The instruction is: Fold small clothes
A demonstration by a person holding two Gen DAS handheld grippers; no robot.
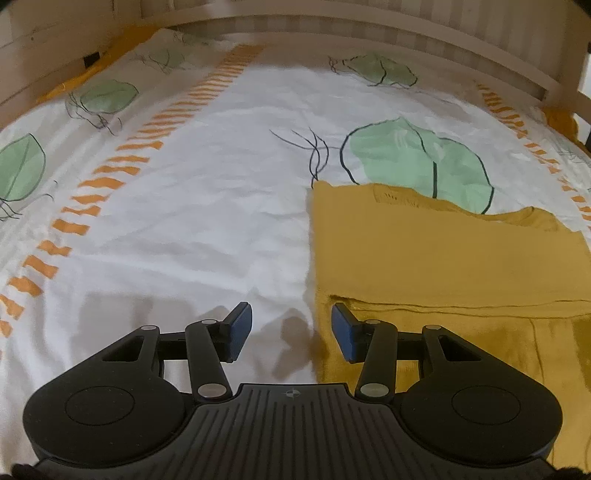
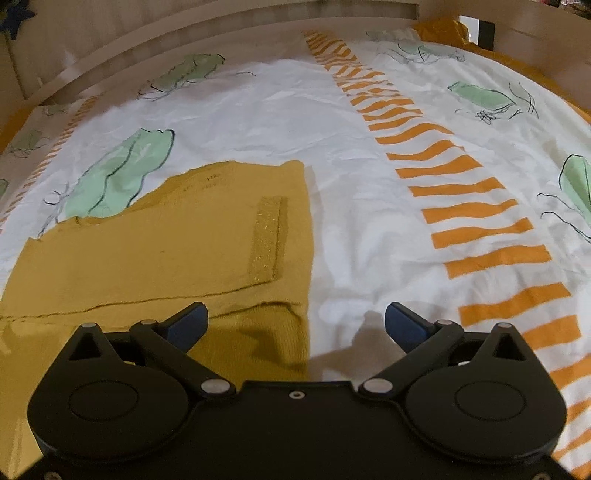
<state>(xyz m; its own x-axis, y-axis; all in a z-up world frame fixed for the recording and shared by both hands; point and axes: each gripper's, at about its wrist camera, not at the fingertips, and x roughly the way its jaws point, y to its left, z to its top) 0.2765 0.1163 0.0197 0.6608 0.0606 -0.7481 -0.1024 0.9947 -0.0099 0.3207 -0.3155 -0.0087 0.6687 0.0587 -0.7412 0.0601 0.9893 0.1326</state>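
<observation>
Leaf-print bedsheet (image 1: 221,206) (wooden rails around) bears mustard garment (image 1: 443,254), seemingly folded; both tools released.

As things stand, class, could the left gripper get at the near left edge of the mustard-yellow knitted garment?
Probably yes. The left gripper is open and straddles the mustard-yellow knitted garment edge on the white patterned bedsheet; nothing lies between them. The height above the cloth is unclear.

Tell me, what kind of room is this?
Probably a bedroom: a printed bedsheet covers a bed with a wooden frame, and a mustard yellow garment lies on it for folding.
</observation>
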